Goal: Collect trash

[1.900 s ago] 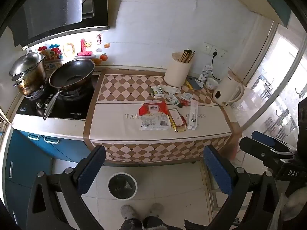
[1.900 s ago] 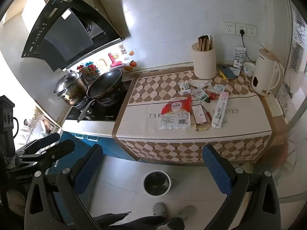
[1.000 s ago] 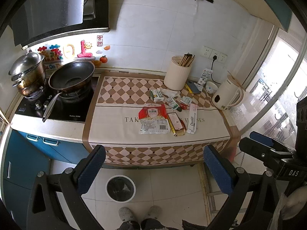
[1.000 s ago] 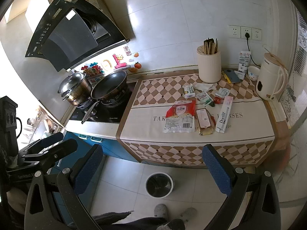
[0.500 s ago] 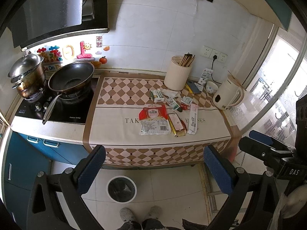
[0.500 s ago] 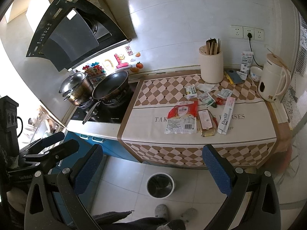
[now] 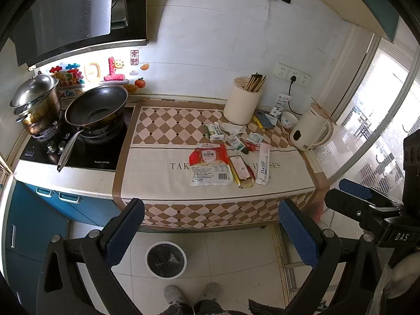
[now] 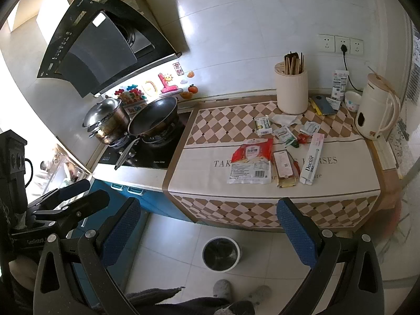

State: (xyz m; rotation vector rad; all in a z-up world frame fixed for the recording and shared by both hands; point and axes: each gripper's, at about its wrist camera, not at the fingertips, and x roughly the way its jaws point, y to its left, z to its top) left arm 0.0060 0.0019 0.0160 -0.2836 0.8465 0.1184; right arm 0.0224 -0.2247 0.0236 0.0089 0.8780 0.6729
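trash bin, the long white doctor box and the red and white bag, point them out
trash bin (image 7: 166, 259), left wrist view, on its dark liner inside the rim.
Doctor box (image 8: 311, 159), right wrist view, on the printed word.
red and white bag (image 7: 210, 164), left wrist view, at its middle.

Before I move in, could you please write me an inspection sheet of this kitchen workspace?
Surface: counter under a checkered mat, left half bare.
Job's things: red and white bag, Doctor box, flat brown packet, green and white carton and small sachets lie loose on the mat; trash bin stands on the floor below.
Clutter: chopstick holder, kettle, small bowl.
Grippers: left gripper and right gripper open, empty, short of the counter.
Cables: black cord from the wall socket.
Surroundings: wok and lidded pot on the stove; range hood above.
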